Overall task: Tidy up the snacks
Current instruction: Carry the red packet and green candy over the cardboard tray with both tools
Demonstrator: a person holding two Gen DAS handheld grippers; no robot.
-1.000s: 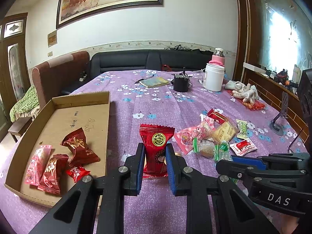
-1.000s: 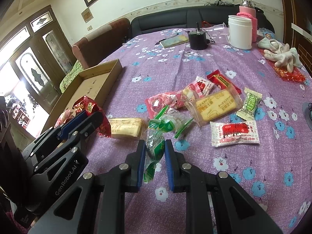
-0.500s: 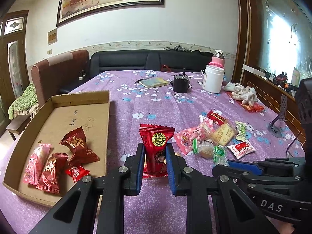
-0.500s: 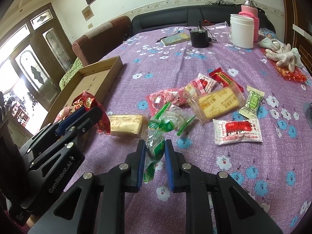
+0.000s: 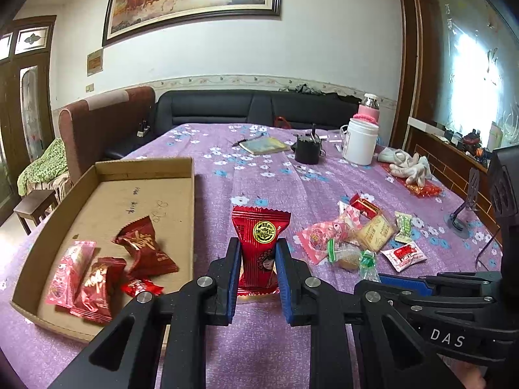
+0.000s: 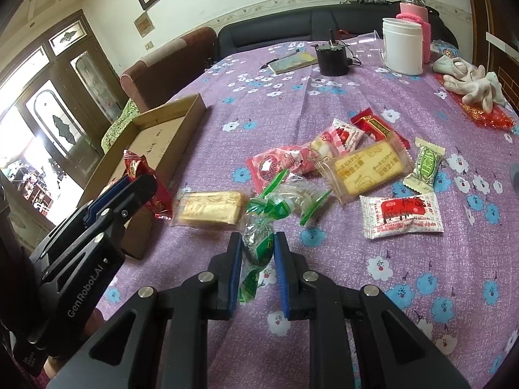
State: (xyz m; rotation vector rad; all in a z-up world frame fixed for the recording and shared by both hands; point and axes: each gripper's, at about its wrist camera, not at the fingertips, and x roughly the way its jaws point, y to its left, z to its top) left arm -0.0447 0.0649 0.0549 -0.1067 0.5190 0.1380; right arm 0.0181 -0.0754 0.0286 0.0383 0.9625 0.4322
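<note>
- Four red and pink packets already lie at the near end of my cardboard tray (image 5: 191, 194), by the table's (image 5: 259, 340) left edge.
- My left gripper (image 5: 258, 269) pinches a red snack packet (image 5: 259, 243), held upright just right of the tray, not yet in.
- My right gripper (image 6: 258, 259) is clamped on a green-wrapped candy (image 6: 258, 243) at the pile's near side.
- About eight loose snacks (image 6: 366, 168) remain mid-table, so I judge it roughly a third done.
</note>
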